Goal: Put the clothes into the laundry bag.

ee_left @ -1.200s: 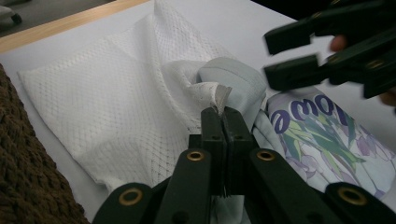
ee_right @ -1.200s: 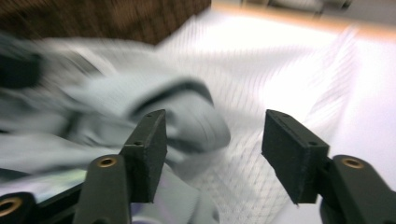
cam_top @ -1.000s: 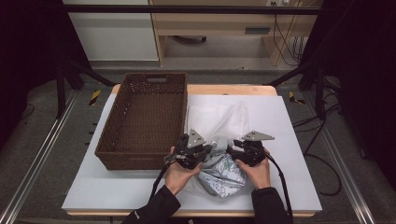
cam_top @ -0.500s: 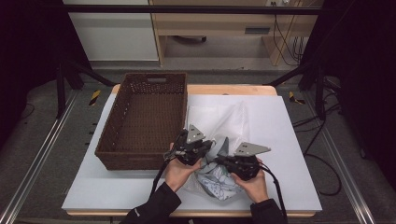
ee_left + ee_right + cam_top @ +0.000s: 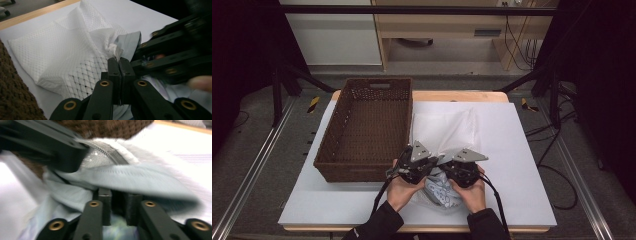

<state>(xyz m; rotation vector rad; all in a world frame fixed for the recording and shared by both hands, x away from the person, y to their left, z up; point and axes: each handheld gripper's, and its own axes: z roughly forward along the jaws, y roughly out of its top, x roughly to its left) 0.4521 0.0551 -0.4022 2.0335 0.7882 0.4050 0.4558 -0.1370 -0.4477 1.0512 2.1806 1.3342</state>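
A white mesh bag (image 5: 447, 129) lies on the white table cover, its open mouth toward me. A pale patterned garment (image 5: 441, 194) bulges from that mouth between my hands. My left gripper (image 5: 428, 165) is shut on the bag's grey-blue zipper hem (image 5: 130, 41), and the left gripper view shows its jaws (image 5: 119, 62) pressed together on the mesh edge. My right gripper (image 5: 451, 168) sits close beside it. Its jaws (image 5: 117, 192) have just been opening and stand slightly apart. The hem band (image 5: 130, 177) lies across their tips, and no fabric shows in the gap.
A dark brown wicker basket (image 5: 362, 167) stands empty, left of the bag and touching its side. The table's wooden edge (image 5: 462, 96) runs along the back. Bare white cover stretches to the right of the bag and along the front left.
My right gripper has moved left and a little toward me, up close to the left gripper at the bag's mouth. The left gripper has kept still, shut on the hem.
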